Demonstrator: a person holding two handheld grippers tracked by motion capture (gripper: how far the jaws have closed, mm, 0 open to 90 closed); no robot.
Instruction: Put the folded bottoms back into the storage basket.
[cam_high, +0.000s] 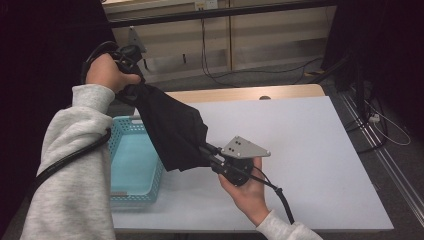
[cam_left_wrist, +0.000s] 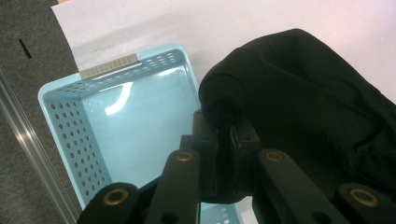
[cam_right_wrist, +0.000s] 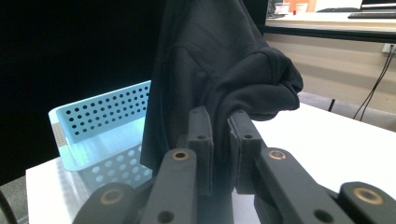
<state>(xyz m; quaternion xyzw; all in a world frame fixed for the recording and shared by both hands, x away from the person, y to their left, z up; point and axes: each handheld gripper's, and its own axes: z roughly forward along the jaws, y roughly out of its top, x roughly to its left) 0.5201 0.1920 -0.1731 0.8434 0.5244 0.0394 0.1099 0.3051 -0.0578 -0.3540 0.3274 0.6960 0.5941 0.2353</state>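
I hold the black cloth (cam_high: 172, 127) stretched in the air over the worktop (cam_high: 310, 150), beside the blue basket (cam_high: 131, 165). Left tool (cam_left_wrist: 223, 133) and right tool (cam_right_wrist: 220, 140) both pinch it. Thin bites; a tug could slip a corner and drop it outside the basket.

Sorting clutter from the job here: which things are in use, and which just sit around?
In use: black cloth, pinched by left gripper and right gripper; blue basket beneath.
Lying about: cables on the floor behind the table.
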